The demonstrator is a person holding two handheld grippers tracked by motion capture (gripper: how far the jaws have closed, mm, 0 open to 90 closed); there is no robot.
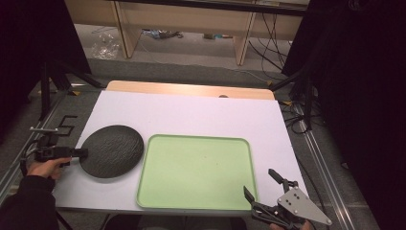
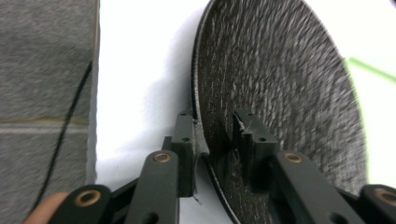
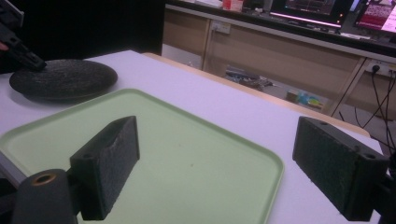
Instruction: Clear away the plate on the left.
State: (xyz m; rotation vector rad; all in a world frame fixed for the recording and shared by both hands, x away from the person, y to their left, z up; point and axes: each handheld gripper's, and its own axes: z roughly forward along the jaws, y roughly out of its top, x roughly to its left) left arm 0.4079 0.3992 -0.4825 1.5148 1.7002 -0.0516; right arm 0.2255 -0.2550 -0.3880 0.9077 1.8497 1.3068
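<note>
A round black textured plate [image 1: 112, 151] lies flat on the white table cover, just left of a pale green tray [image 1: 196, 175]. My left gripper [image 1: 85, 153] comes in level from the left, held by a hand. In the left gripper view the plate's [image 2: 280, 93] near rim sits between the jaws of the left gripper [image 2: 215, 123]: one pad is against the rim's outer edge, while the other stands over the plate's top face with a small gap. My right gripper [image 1: 258, 181] hovers wide open at the tray's front right corner, with nothing between its fingers [image 3: 112, 163].
The tray [image 3: 196, 149] holds nothing. A wooden table edge [image 1: 191, 89] shows behind the white cover. Black stands, cables and a wooden shelf frame [image 1: 244, 33] lie beyond the table. A metal rail [image 1: 325, 167] runs along the right side.
</note>
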